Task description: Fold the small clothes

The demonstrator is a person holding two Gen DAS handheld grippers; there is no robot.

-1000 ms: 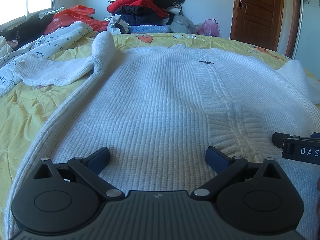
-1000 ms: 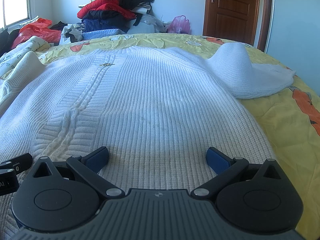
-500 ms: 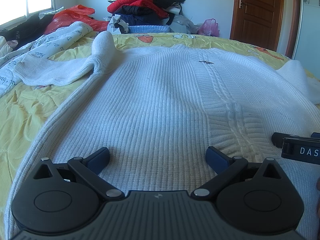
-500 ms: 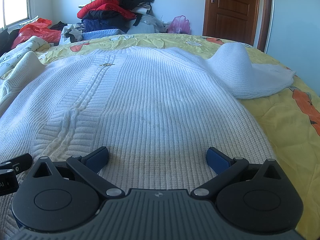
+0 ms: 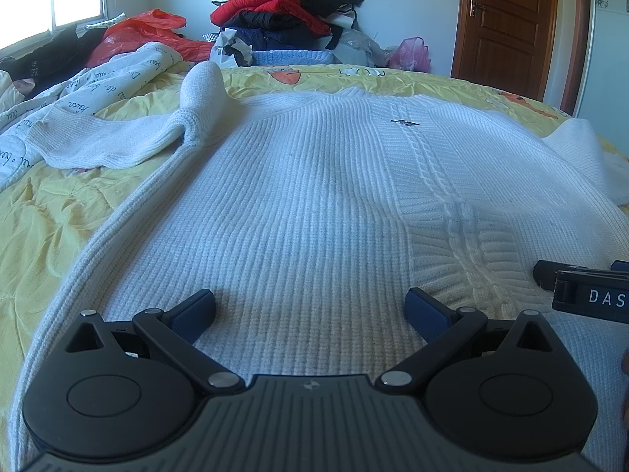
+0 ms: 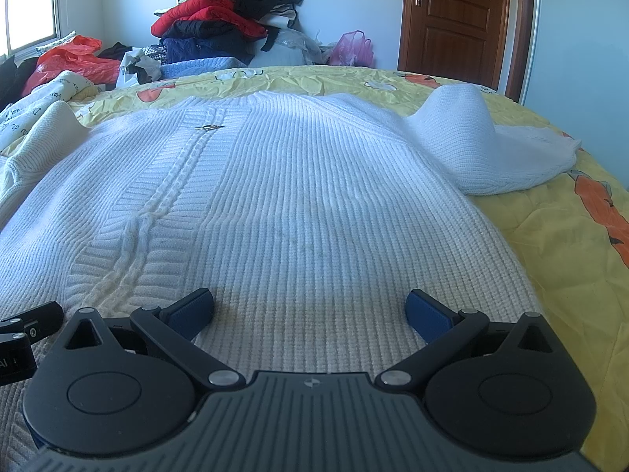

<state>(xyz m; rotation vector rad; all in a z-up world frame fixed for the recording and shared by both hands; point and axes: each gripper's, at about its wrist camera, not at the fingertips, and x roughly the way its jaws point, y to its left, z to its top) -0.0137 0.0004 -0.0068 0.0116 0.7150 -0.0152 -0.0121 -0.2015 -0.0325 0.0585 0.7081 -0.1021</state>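
- Just one sweater [image 5: 314, 204], white, spread flat across the frame's middle on one yellow bed [image 5: 47, 212]
- Two sleeves: one upper left, one far right
- Left gripper [image 5: 310, 306] and right gripper [image 6: 310, 306] both spread wide over the hem, holding nothing

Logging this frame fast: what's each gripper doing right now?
Left gripper: open, holding nothing, over the white ribbed knit sweater.
Right gripper: open, holding nothing, over the same sweater.
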